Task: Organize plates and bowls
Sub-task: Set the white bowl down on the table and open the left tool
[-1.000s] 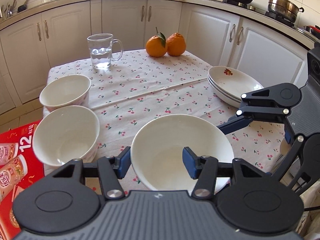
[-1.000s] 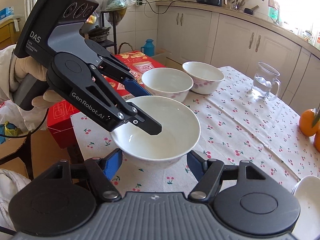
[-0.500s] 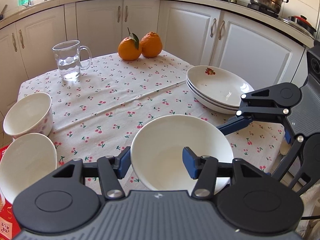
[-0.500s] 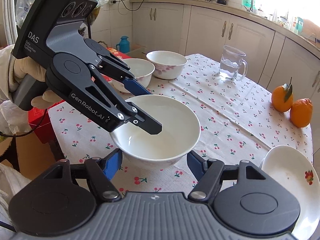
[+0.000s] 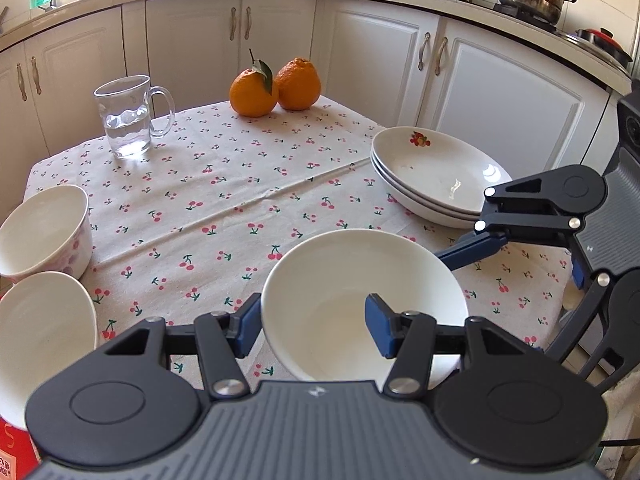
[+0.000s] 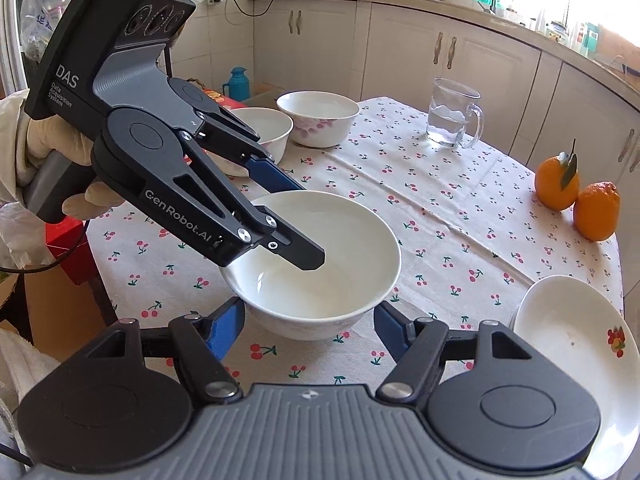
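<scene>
Two handheld grippers meet at one white bowl [image 6: 320, 264] above a cherry-print tablecloth [image 5: 224, 200]. Left gripper [image 5: 312, 326] is clamped on the bowl's near rim, one blue finger outside the wall and one inside; the bowl sits mouth-up, slightly tilted, and whether it touches the cloth cannot be told. Right gripper [image 6: 306, 326] stands spread, its fingers flanking the bowl without touching. Beyond, two more bowls [image 6: 316, 118] rest side by side at the table's edge, a stack of plates [image 5: 436, 176] lies near the opposite edge, and a glass mug [image 5: 128, 116] and two oranges [image 5: 276, 86] stand farther back.
</scene>
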`<state>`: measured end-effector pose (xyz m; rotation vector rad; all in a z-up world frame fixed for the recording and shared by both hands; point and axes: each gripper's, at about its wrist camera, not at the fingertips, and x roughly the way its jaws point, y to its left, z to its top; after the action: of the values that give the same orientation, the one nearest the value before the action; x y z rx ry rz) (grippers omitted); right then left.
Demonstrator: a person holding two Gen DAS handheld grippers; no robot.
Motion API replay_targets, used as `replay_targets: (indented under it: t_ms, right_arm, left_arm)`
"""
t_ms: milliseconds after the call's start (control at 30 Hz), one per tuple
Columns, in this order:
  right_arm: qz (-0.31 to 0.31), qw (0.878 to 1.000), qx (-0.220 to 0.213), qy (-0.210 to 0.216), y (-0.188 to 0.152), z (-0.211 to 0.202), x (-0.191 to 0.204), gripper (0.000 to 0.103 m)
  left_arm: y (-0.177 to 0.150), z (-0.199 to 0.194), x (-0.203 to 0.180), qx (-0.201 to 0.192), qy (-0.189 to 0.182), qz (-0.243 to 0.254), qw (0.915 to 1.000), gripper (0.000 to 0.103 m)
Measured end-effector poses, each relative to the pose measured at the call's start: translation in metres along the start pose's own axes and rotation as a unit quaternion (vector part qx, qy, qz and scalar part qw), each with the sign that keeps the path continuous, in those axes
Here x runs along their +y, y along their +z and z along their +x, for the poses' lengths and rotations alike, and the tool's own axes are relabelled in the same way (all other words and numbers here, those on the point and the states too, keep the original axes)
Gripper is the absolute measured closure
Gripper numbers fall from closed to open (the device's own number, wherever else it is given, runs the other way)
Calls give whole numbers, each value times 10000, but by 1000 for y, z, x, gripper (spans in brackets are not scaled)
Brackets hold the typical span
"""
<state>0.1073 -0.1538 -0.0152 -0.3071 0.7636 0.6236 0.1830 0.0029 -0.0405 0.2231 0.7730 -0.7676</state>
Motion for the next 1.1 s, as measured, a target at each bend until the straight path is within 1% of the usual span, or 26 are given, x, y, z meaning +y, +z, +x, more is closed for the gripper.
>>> replay_targets:
  t_ms: [300,500,533,567,600,633,667,700,733,800,933,1100]
  right_arm:
    - [72,9999,85,21,-3,6,-3,27]
    - [151,9998,50,71,-3,8,-4,27]
    - [150,9998,52,71,-3,9,-4,27]
    - [141,9999,59,65,-3,9,-4,27]
    - [132,9999,61,57,-4,9,-3,24]
    - [126,9999,57,33,-4,9,-3,21]
    - [144,9999,24,8,-4,8,-3,11]
    - [176,9998,-30,-2,-4,7,-4,2]
    - [217,9997,-105,18,-3,4,-5,0]
    - [290,9994,-169,70,-1,-1,-8,0]
    - [286,9995,-158,15,5,-8,-10,0]
    - [91,9998,148,-103,17,-9,-8,0]
  left_arm:
    - [-2,3,1,20,-28,-8,10000,49]
    - [-2,3,3,-25,-71,-59,10000,48]
    - [-3,3,2,-43,-81,-65,9999,46]
    - [-3,2,3,-62,-129,-69,9999,41]
    - [-4,1,2,-101,-163,-77,9998,33]
    - [-4,-1,1,-142,-141,-75,9998,28]
    - [-4,-2,0,-179,-90,-54,9998,23]
    - [-4,-5,-1,-216,-25,-21,9998,23]
    - [-5,-7,-2,-242,38,-3,9997,23]
    - [-7,-15,-3,-319,176,38,9993,23]
    - [-15,-36,-3,-528,474,77,9975,21]
    - [-34,-67,1,-702,892,163,9934,16]
